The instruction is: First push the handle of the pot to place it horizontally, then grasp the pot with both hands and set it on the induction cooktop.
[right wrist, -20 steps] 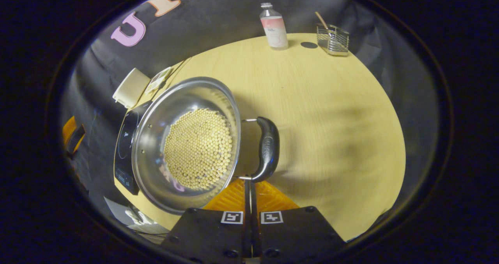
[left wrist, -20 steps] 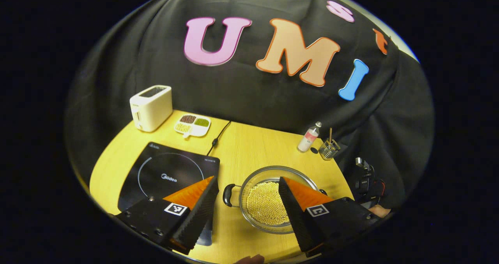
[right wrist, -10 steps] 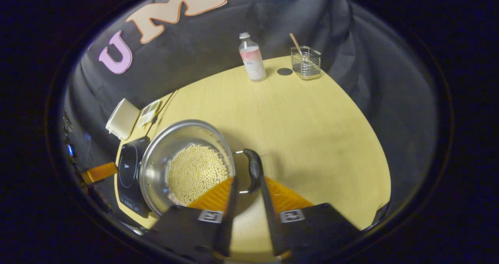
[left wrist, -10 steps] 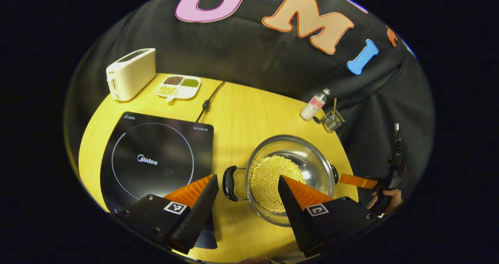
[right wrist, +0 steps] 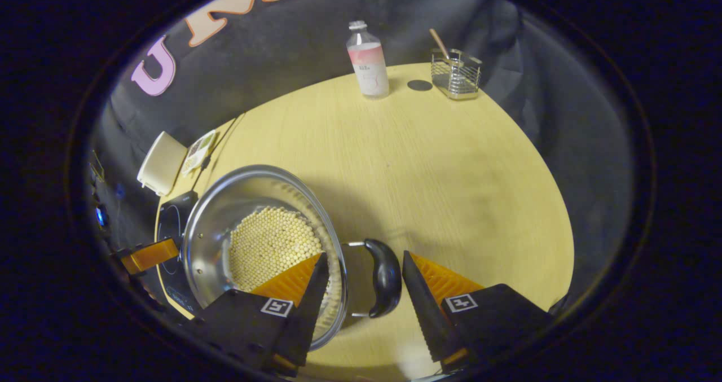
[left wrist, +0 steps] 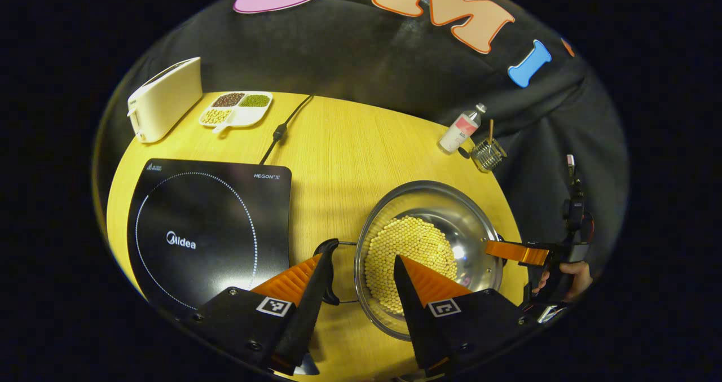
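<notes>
The pot (left wrist: 431,252) sits low and right of centre in the left gripper view, on the table (left wrist: 350,145), half full of pale beans (left wrist: 409,258), its two side handles lying level to left and right. It is not yet on the cooktop (left wrist: 208,229), which lies just beside it toward the lower left of that frame.

A second ago the right gripper (right wrist: 361,283) had its fingers pressed together just behind the right handle (right wrist: 384,285); now they are spread, one finger over the pot's rim and the other on the outer side, with the handle between them and untouched. So the pushing looks done, and the right hand is lining up its grasp.

The left gripper (left wrist: 358,277) has dropped closer over the same span. Its fingers are spread too, straddling the left handle (left wrist: 330,272) and the near rim, clamping nothing. At the right edge of that view, the other gripper's fingertip reaches the pot's far side.

Neither side has closed yet. By my reckoning both must clench on their handles before any lift.

Farther off: a toaster (left wrist: 163,99) and a snack tray (left wrist: 236,108) at upper left, a bottle (right wrist: 368,60) and a wire holder (right wrist: 456,74) at the top.
</notes>
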